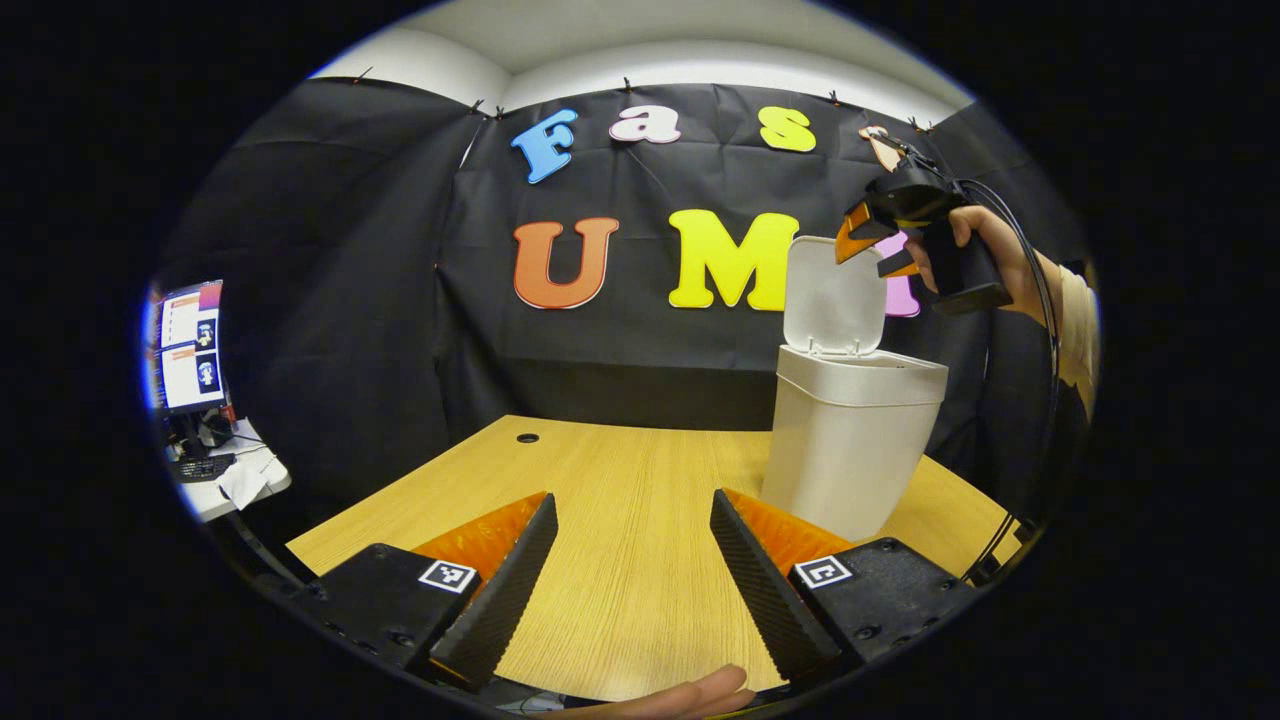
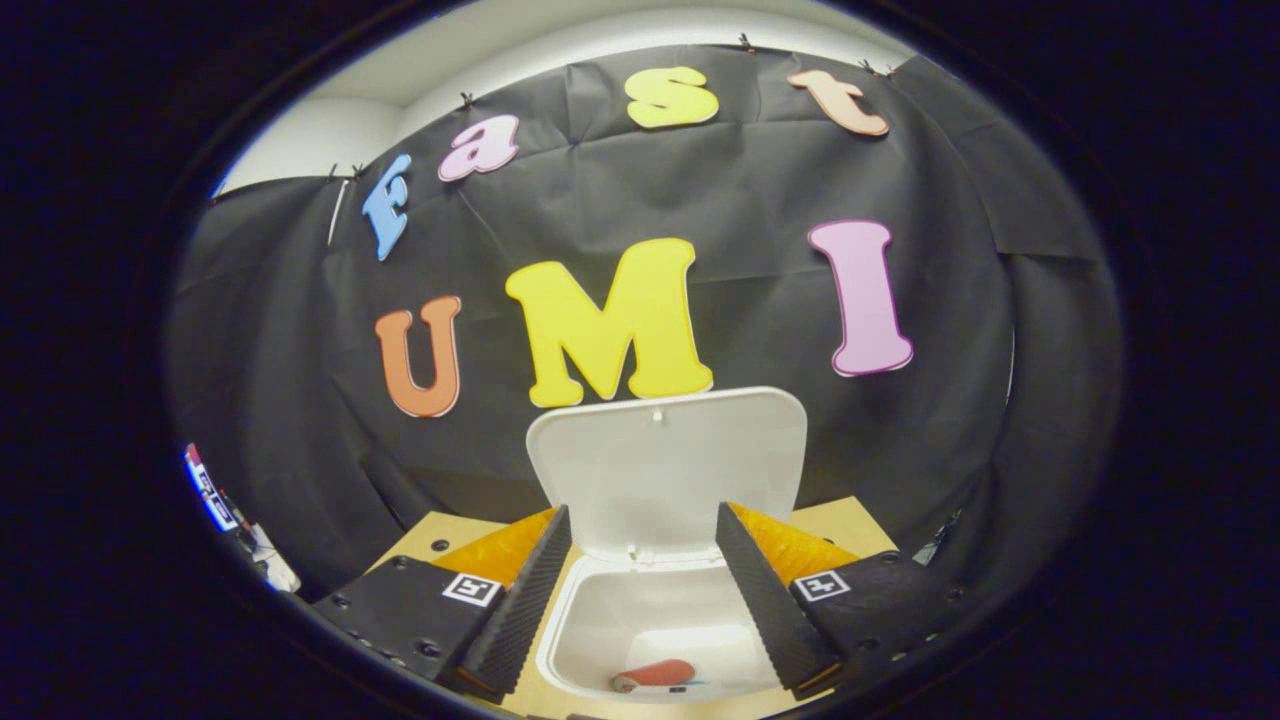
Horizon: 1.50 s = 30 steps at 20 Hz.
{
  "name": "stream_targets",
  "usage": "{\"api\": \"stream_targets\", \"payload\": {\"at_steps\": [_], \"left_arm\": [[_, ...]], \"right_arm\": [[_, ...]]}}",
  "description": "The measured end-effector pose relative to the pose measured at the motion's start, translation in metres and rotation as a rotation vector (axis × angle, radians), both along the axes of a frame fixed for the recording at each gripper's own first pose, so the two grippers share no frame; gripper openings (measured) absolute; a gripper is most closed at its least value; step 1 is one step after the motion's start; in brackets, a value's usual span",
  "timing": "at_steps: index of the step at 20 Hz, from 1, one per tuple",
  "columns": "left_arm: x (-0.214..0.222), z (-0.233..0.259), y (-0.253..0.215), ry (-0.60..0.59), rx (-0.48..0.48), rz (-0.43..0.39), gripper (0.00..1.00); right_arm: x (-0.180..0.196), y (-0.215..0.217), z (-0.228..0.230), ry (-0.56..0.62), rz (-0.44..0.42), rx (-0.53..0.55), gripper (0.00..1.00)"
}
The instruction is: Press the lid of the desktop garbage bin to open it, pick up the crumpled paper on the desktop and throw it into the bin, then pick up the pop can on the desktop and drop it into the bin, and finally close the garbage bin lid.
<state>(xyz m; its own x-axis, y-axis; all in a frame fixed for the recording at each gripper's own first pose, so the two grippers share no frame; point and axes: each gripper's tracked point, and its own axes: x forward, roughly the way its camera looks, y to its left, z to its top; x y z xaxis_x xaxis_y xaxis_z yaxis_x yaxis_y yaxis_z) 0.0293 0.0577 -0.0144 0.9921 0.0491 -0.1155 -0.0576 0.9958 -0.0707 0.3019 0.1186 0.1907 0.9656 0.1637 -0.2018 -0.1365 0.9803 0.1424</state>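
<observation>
Right gripper (image 2: 635,590): jaws apart, empty, above bin.
Left gripper (image 1: 630,580): jaws spread, empty.
Bin (image 1: 850,440): smooth white plastic, lid (image 2: 665,465) upright.
Can (image 2: 655,675): red cylinder at 6 o'clock inside.
Table (image 1: 620,500): pale woodgrain.

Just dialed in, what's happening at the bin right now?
A person holds a gripper in each hand. The right gripper hangs above the open garbage bin, fingers apart and empty; the left gripper view shows it up by the raised lid. A pop can lies at the bottom of the bin. The left gripper is open and empty over the wooden desktop. The lid has not yet been closed.
</observation>
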Motion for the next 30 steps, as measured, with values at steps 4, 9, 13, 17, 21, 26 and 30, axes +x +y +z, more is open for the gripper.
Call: {"api": "stream_targets", "payload": {"at_steps": [4, 9, 13, 17, 21, 26, 30], "left_arm": [[0.002, -0.004, 0.007, 0.011, 0.003, 0.016, 1.0], [0.011, -0.018, 0.01, 0.054, 0.002, 0.028, 0.99], [0.013, -0.026, 0.014, 0.07, 0.005, 0.03, 0.99], [0.014, -0.023, 0.014, 0.067, 0.003, 0.036, 1.0], [0.014, -0.022, 0.013, 0.057, 0.012, 0.024, 1.0], [0.014, -0.021, 0.013, 0.053, 0.011, 0.019, 0.99], [0.013, -0.022, 0.008, 0.056, -0.005, -0.009, 0.99]], "right_arm": [[0.012, 0.013, 0.035, -0.048, 0.002, 0.039, 0.9], [0.041, 0.017, 0.052, -0.104, -0.027, -0.005, 0.9], [0.059, 0.015, 0.061, -0.147, -0.049, -0.027, 0.9], [0.072, 0.009, 0.054, -0.143, -0.066, -0.072, 0.9], [0.081, 0.0, 0.043, -0.111, -0.082, -0.069, 0.9], [0.073, -0.004, 0.038, -0.105, -0.078, -0.101, 0.89], [0.056, 0.002, 0.029, -0.084, -0.049, -0.106, 0.9]]}}
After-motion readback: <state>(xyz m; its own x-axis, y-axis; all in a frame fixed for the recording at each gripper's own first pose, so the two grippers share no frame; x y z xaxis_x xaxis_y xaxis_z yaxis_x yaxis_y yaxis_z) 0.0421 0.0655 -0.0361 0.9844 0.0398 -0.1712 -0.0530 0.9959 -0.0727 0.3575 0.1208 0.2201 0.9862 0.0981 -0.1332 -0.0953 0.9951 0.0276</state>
